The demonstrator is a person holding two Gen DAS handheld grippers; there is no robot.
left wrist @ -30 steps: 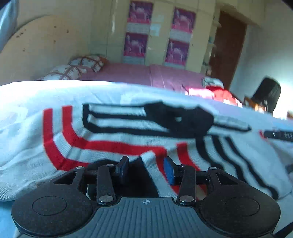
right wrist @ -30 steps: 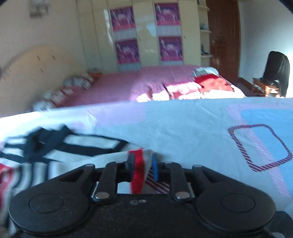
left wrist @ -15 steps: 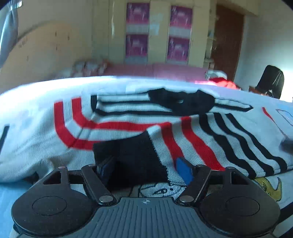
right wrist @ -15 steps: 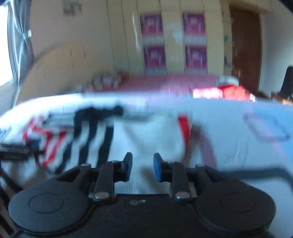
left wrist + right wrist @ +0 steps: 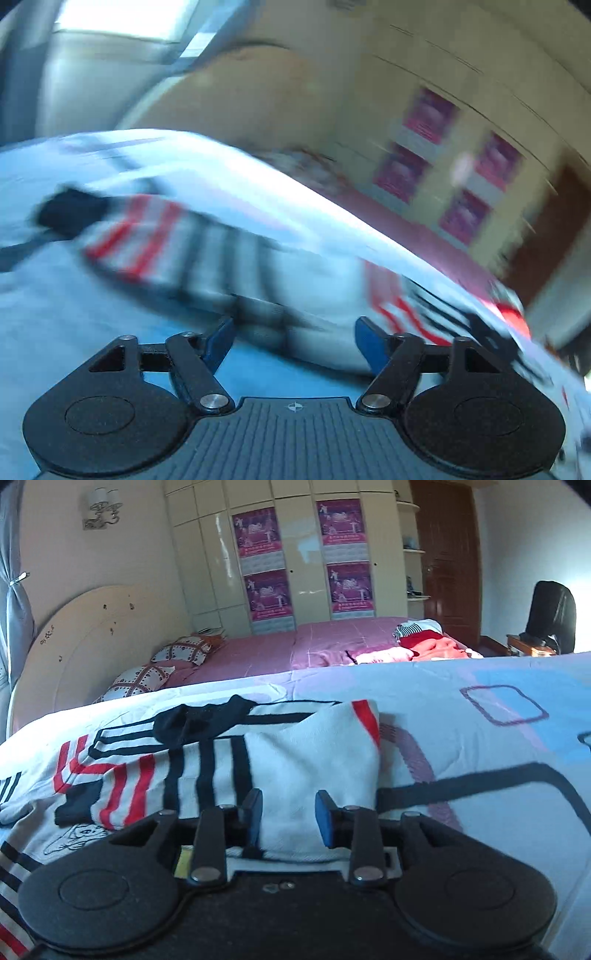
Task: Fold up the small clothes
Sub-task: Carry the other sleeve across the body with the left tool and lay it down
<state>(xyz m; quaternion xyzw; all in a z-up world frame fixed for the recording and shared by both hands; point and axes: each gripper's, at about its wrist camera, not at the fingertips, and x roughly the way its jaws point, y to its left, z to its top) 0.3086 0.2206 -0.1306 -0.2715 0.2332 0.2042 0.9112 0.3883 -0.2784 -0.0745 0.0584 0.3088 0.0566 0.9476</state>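
Striped sweater (image 5: 207,760) is spread crosswise directly ahead of right gripper (image 5: 288,819), jaws parted, just opening, unclamped; left gripper (image 5: 293,339) is empty, just narrowing.

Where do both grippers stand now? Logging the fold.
Left gripper: open, holding nothing, jaws just narrowed.
Right gripper: open, just widened, striped garment lies loose between.
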